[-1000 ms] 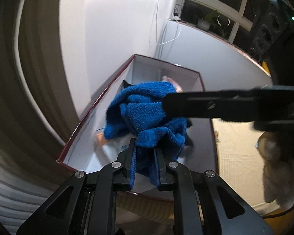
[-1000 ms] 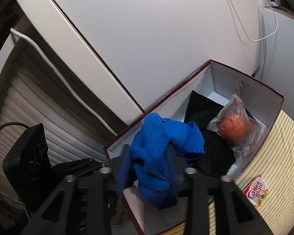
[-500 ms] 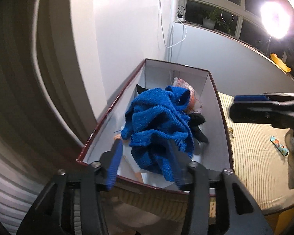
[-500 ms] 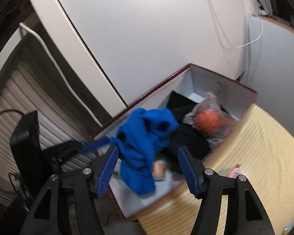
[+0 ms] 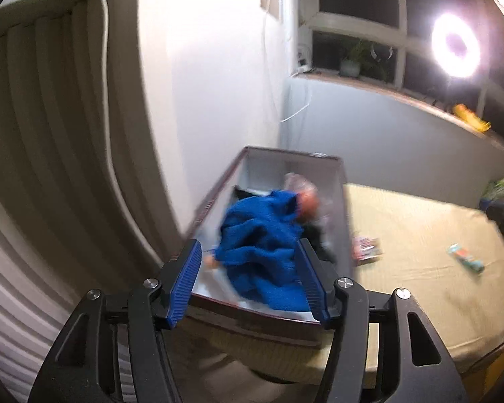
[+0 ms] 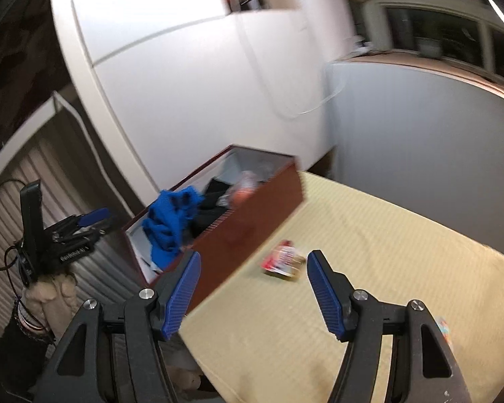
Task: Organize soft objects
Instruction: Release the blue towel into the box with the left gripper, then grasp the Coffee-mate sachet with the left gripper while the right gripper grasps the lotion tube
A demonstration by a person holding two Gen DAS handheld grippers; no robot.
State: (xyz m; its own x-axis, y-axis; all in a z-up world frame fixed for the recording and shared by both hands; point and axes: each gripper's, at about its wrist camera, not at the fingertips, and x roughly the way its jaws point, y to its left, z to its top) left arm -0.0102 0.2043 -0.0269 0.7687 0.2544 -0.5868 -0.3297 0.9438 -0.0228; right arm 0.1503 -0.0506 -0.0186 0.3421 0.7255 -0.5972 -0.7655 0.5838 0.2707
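Both grippers are built of matte black plastic arms with triangular cut-outs, joined by round silver screws at the pivots. The left gripper and right gripper each carry ribbed blue finger pads. Seen from the right wrist, the left unit bears white lettering and trailing black cables, held by a pale-gloved hand.

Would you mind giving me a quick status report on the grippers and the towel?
Left gripper open, empty. Right gripper open, empty, over the mat. Blue towel lying in the box. Nothing in the way.
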